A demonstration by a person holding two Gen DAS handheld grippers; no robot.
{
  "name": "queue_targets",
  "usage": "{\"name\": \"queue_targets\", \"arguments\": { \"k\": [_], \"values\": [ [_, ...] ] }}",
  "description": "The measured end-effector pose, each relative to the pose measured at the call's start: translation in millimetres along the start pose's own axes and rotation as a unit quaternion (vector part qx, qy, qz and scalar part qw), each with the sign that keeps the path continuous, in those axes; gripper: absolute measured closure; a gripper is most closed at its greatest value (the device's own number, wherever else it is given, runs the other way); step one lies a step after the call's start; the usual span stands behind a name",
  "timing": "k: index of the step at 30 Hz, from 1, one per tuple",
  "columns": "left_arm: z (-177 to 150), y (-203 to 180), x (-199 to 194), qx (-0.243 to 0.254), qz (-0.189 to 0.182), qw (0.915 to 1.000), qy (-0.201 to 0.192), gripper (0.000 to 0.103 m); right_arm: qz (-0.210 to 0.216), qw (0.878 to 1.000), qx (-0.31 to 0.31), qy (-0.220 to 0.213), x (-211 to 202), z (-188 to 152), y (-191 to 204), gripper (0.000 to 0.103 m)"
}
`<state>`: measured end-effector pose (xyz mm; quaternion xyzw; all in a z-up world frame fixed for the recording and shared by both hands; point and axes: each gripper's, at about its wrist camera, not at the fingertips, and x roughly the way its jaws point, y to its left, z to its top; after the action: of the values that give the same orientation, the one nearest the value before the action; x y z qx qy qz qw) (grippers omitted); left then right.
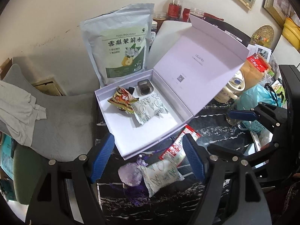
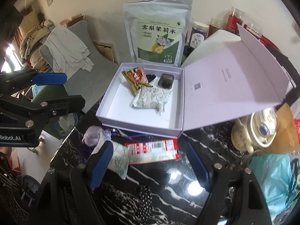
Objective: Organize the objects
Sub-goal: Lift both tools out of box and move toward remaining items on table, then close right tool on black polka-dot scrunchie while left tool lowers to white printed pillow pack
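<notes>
Your left gripper has its jaws spread wide with nothing gripped; a leaf-printed sachet, a purple pouch and a red-and-white packet lie on the black marbled tabletop below the gap, untouched. Your right gripper is also wide open and empty, hanging over bare tabletop, with the red-and-white packet just beyond its tips and the sachet partly behind its left finger.

Just past those three things sits the open pale box, its lid folded back to the right. Inside the box, toward the far side, lie an orange snack packet, two more leaf-printed sachets touching it, a small dark case and something black between packet and case that you cannot make out.

Behind the box a tall tea pouch stands upright against the wall, with jars to its right. A cream teapot and a blue plastic bag crowd the right side of the tabletop. To the left, a grey chair carries a white cloth.
</notes>
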<state>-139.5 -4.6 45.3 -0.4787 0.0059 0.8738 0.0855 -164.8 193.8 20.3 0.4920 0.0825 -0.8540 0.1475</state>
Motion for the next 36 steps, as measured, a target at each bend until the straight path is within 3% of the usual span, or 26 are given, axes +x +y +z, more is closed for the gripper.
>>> {"name": "queue_targets", "arguments": {
  "k": [11, 36],
  "values": [
    [-36.9, -18.9, 1.7, -0.024, -0.013, 0.9994, 0.021, 0.029, 0.013, 1.0, -0.013, 0.024, -2.3, -35.7, 0.6, 0.023],
    [-139.5, -54.0, 44.1, -0.097, 0.024, 0.9911, 0.088, 0.029, 0.073, 0.993, -0.048, 0.085, 37.8, -125.2, -1.5, 0.023]
  ]
}}
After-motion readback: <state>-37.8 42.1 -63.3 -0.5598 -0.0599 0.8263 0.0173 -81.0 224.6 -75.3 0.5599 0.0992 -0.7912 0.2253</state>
